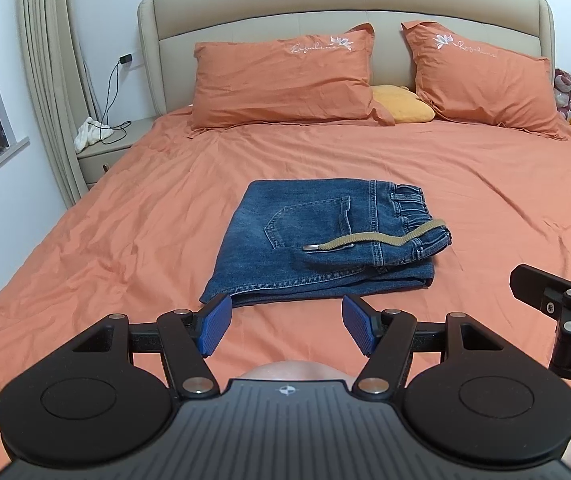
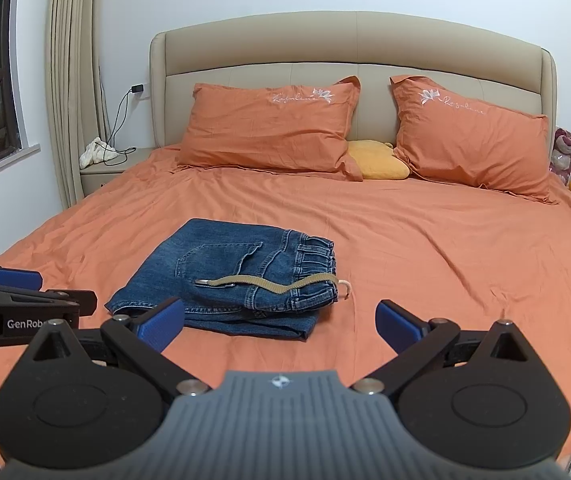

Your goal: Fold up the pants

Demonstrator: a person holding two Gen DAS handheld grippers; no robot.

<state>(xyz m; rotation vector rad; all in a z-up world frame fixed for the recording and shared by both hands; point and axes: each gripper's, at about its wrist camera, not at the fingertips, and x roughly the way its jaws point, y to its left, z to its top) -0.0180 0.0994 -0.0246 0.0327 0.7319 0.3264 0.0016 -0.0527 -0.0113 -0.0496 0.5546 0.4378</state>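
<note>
Item 1: folded blue jeans (image 1: pixel 317 240), lying flat on the orange bed sheet (image 1: pixel 125 220), just ahead of both tongs and touched by neither. Elastic waistband to the right end, back pocket facing up, hem edge nearest the left tongs. A khaki drawstring (image 1: pixel 377 238) with a metal tip lies across the top of the denim.

Item 2: left tongs (image 1: pixel 287 330), blue pads set wide apart, nothing between them, held above the sheet just short of the jeans' near edge; the left pad sits close to the hem corner.

Item 3: right tongs (image 2: pixel 279 326), blue pads likewise spread wide and empty, held above the sheet; the jeans lie ahead and toward the left pad. The left tongs show at the left border of this view.

Item 4: far beyond the tongs, two orange pillows (image 1: pixel 285 80) with white embroidery leaning on a beige padded headboard (image 1: pixel 345 4), a small yellow cushion (image 1: pixel 403 104) between them.

Item 5: far left of the tongs, a bedside cabinet (image 1: pixel 105 152) carrying a white cloth bundle and a black charger cable, beside beige curtains (image 1: pixel 45 60)
</note>
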